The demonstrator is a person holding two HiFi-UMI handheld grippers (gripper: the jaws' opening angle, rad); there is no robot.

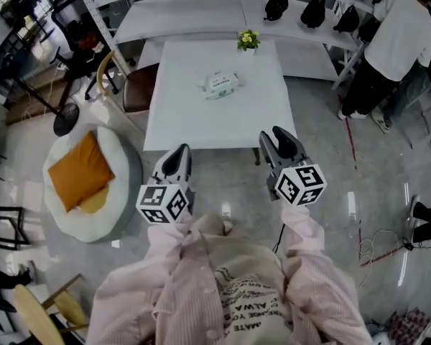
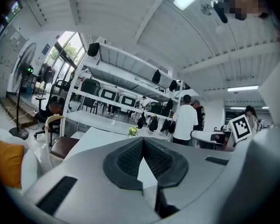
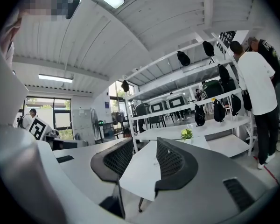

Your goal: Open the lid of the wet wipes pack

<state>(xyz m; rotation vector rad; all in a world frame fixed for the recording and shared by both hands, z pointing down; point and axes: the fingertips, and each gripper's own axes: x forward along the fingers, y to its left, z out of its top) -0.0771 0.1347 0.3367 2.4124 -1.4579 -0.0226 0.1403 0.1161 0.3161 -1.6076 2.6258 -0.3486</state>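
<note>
The wet wipes pack, white with green print, lies flat near the middle of the white table, its lid down. Both grippers hang in front of the table's near edge, well short of the pack. My left gripper is at the near left corner with its fingertips pressed together and nothing in them. My right gripper is at the near right corner, jaws apart and empty. In the left gripper view the jaws hide the pack.
A small yellow-flowered plant stands at the table's far edge. A brown-seated chair sits left of the table, and a white beanbag with an orange cushion lies on the floor nearer left. A person stands by the shelves at far right.
</note>
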